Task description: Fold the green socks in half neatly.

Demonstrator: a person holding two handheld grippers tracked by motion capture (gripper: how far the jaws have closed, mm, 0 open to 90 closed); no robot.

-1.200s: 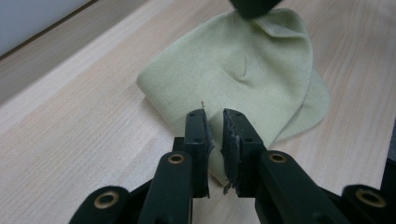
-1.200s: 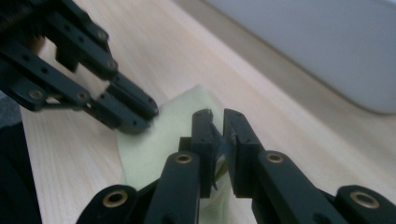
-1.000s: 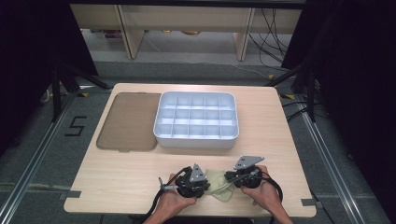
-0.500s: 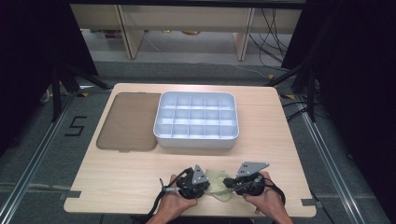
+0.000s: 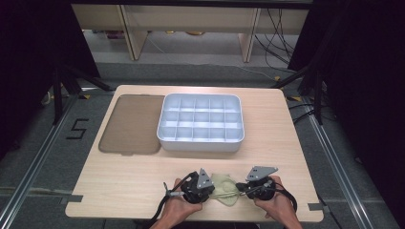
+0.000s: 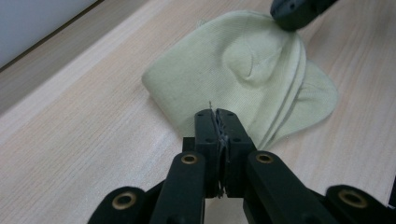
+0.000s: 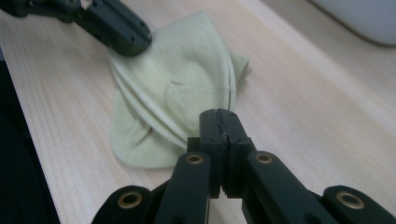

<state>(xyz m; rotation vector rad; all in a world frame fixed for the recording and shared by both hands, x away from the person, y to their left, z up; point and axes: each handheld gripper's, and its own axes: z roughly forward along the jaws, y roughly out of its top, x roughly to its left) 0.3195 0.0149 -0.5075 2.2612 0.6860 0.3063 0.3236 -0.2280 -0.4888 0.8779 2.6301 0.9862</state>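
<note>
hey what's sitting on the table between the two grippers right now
A pale green cloth, folded and bunched, lies between the left gripper and right gripper in the high view. Each gripper's shut jaws pinch one end of it.

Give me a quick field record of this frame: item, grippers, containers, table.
item: pale green knit cloth, bunched, lying at the table's near edge
left gripper: jaws shut on the cloth's edge
right gripper: jaws shut on the opposite edge
white divided tray: compartments look empty, apart from the cloth
brown lid: flat, left of the tray
table: light wood
</note>
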